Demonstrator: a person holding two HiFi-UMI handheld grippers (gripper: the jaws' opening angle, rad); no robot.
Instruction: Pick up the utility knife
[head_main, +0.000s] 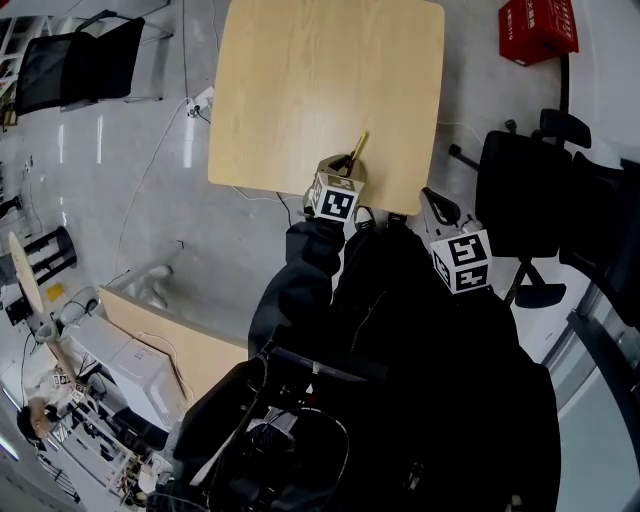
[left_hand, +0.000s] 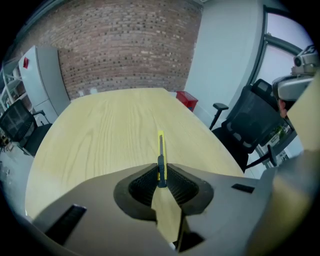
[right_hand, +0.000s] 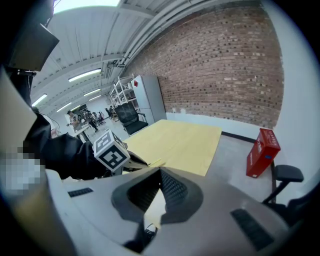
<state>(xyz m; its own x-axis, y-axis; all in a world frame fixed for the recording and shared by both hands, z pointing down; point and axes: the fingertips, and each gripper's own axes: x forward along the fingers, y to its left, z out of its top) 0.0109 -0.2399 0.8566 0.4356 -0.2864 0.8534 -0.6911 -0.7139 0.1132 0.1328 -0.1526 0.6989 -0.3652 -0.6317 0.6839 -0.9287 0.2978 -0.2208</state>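
Observation:
The utility knife (left_hand: 160, 145) is slim and yellow with a dark slider. My left gripper (left_hand: 161, 172) is shut on its rear part, and the blade end points away over the light wood table (left_hand: 100, 130). In the head view the knife (head_main: 359, 146) sticks out of the left gripper (head_main: 346, 163) above the table's near edge (head_main: 300, 185). My right gripper (head_main: 433, 203) hangs off the table's near right corner, apart from the knife. Its own view shows the right gripper (right_hand: 160, 174) shut with nothing between the pads, and the left gripper's marker cube (right_hand: 111, 151) to its left.
A black office chair (head_main: 530, 200) stands right of the table, close to my right gripper. A red box (head_main: 538, 28) sits on the floor at the far right. Another black chair (head_main: 70, 65) is at the far left, and a second desk (head_main: 170, 340) lies near left.

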